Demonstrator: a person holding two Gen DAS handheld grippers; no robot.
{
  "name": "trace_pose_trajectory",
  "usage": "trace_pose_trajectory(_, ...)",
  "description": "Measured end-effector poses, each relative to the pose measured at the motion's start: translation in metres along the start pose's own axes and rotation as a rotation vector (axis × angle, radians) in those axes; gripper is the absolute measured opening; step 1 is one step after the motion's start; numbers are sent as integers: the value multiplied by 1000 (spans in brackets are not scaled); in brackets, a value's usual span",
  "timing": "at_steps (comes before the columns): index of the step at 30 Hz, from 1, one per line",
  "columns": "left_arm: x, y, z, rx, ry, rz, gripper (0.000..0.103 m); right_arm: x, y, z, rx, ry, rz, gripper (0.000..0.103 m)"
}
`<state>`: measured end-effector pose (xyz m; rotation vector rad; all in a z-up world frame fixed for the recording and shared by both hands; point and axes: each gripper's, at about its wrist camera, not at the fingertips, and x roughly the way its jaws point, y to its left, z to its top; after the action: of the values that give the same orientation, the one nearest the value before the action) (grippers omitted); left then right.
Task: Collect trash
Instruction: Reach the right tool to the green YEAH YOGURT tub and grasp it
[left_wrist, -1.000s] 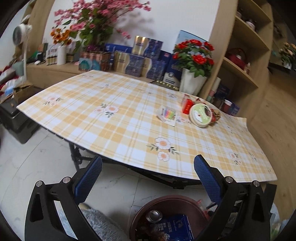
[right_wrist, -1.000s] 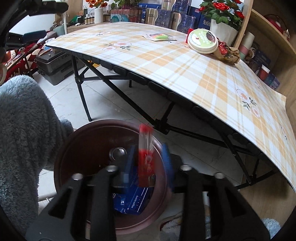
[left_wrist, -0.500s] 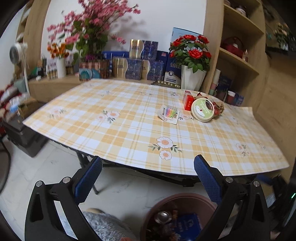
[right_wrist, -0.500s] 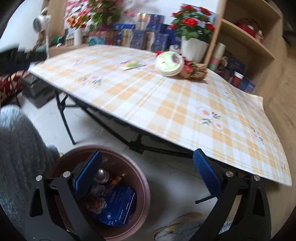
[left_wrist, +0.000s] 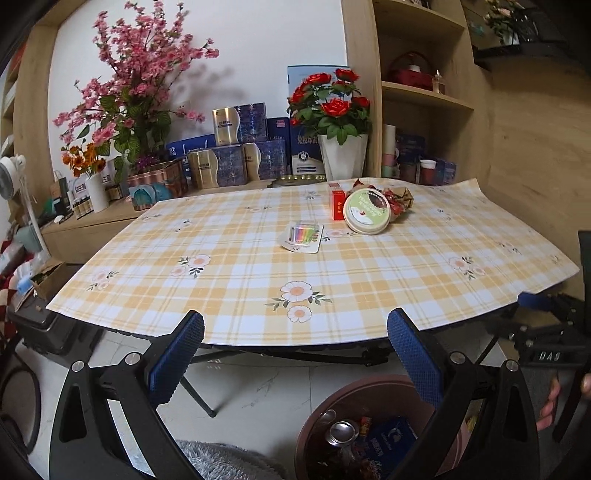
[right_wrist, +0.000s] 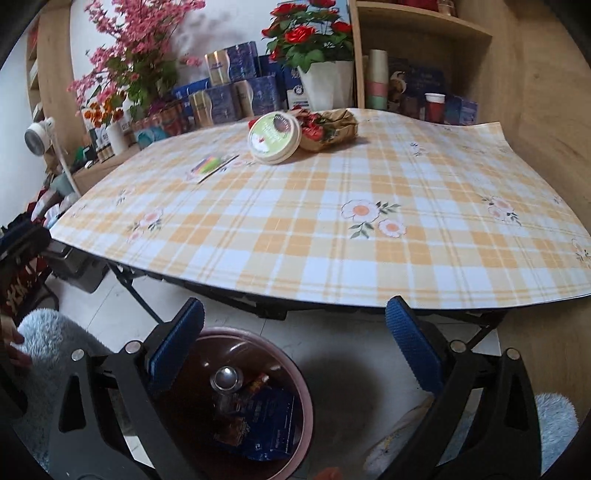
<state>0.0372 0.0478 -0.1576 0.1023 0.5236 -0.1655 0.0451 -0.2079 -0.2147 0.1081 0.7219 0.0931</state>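
A round green-lidded tin (left_wrist: 366, 212), a red carton (left_wrist: 336, 205), a crumpled wrapper (left_wrist: 398, 199) and a rainbow blister card (left_wrist: 303, 237) lay on the checked surface (left_wrist: 236, 280), well beyond both wide, empty tongs (left_wrist: 295, 354) (right_wrist: 294, 350); the brown bin (right_wrist: 295, 391) sat below.

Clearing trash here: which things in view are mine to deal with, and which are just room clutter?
Job:
bin
round tub
red box
crumpled wrapper
blister card

Clutter:
rose pot
blue gift boxes
pink blossom arrangement
shelf cups
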Motion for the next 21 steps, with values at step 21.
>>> trace_pose_trajectory(21,69,15,40,-28,109,-12,97,30,2,73,-124,-55,-50,97)
